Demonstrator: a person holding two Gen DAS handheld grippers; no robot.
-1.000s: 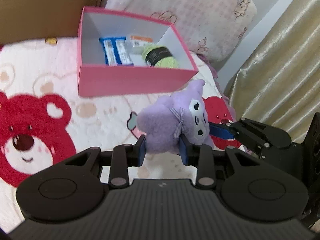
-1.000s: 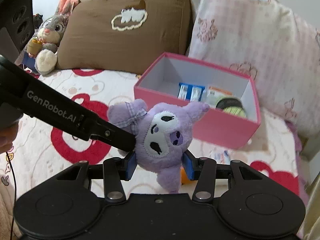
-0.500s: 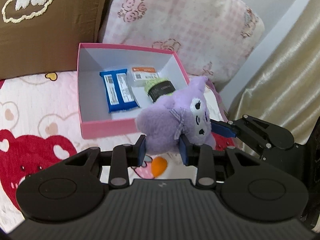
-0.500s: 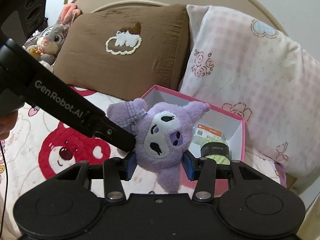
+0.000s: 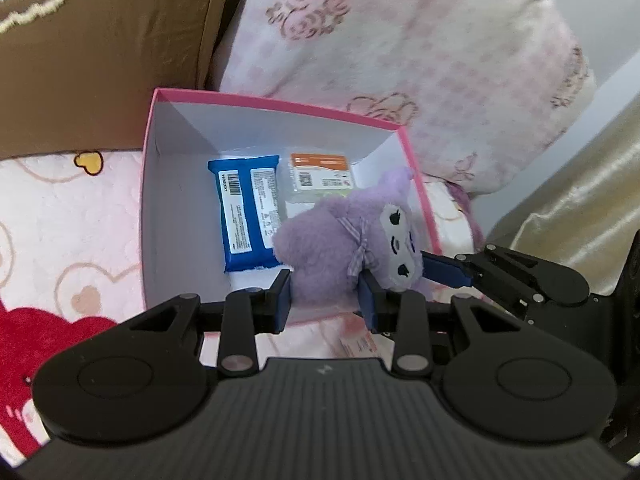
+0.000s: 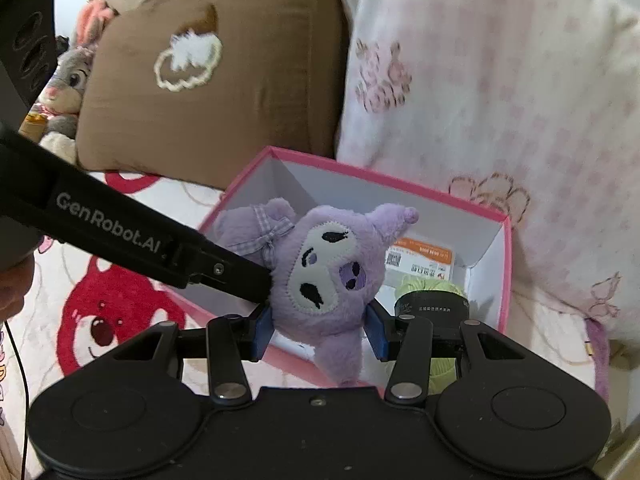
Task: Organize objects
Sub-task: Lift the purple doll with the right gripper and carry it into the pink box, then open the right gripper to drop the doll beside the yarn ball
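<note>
Both grippers are shut on a purple plush toy (image 5: 340,248), which also shows in the right wrist view (image 6: 332,276). My left gripper (image 5: 326,300) pinches its body from behind. My right gripper (image 6: 318,330) pinches its head from the front. The toy hangs over the open pink box (image 5: 149,152), above its near right part. The box (image 6: 506,280) holds a blue packet (image 5: 248,220), an orange-labelled packet (image 5: 320,176) and a green yarn ball (image 6: 430,292).
The box sits on a pink bear-print bedspread (image 5: 60,220). A brown pillow (image 6: 224,80) and a pink checked pillow (image 6: 500,100) stand behind it. A grey bunny plush (image 6: 68,96) sits at the far left. A gold curtain (image 5: 580,200) hangs at the right.
Both grippers have carried the plush toy forward from in front of the box to over its inside. The box now looks closer and seen more from above.
</note>
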